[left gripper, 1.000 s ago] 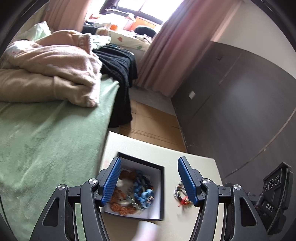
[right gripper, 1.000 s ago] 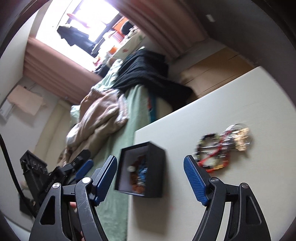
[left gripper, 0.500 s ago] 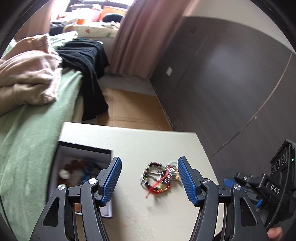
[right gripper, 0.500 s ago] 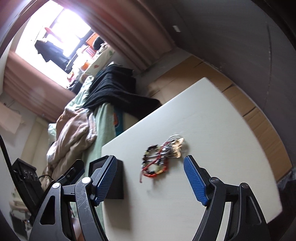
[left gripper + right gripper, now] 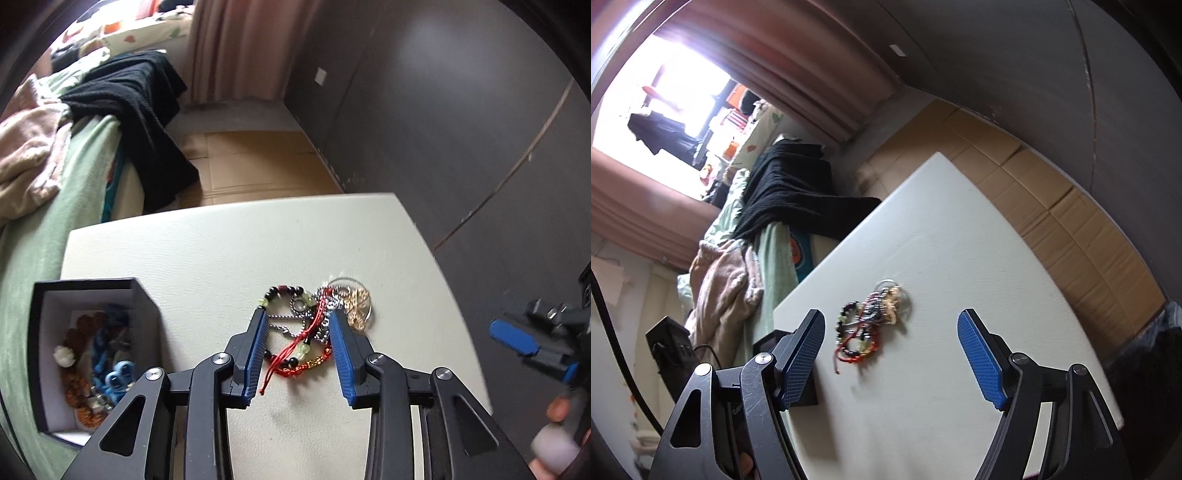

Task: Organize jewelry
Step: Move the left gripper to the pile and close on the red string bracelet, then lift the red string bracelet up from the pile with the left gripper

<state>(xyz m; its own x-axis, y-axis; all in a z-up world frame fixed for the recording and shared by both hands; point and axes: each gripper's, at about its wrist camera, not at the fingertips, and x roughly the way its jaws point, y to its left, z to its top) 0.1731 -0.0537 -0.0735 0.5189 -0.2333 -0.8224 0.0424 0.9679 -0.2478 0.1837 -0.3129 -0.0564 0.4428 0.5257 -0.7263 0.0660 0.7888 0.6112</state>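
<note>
A tangled pile of jewelry (image 5: 314,321) lies on the white table (image 5: 229,243): beaded bracelets, a red cord, silver chains and a gold piece. My left gripper (image 5: 298,349) is open, low over the pile, its blue pads (image 5: 256,354) on either side of the red cord and chains. An open black box (image 5: 88,354) with a white lining stands to the left and holds several bracelets. My right gripper (image 5: 892,363) is open and empty, held back from the pile (image 5: 870,325). The box's corner (image 5: 775,338) shows behind its left finger.
A bed with a green sheet (image 5: 40,229), pink blanket and black garment (image 5: 140,110) borders the table's left side. A dark wall (image 5: 461,129) stands to the right. Cardboard covers the floor (image 5: 251,166) beyond the table's far edge. My right gripper (image 5: 517,339) shows at the left view's right edge.
My left gripper swung right from over the box to the jewelry pile, came down and narrowed around it. My right gripper drew back and turned, staying open.
</note>
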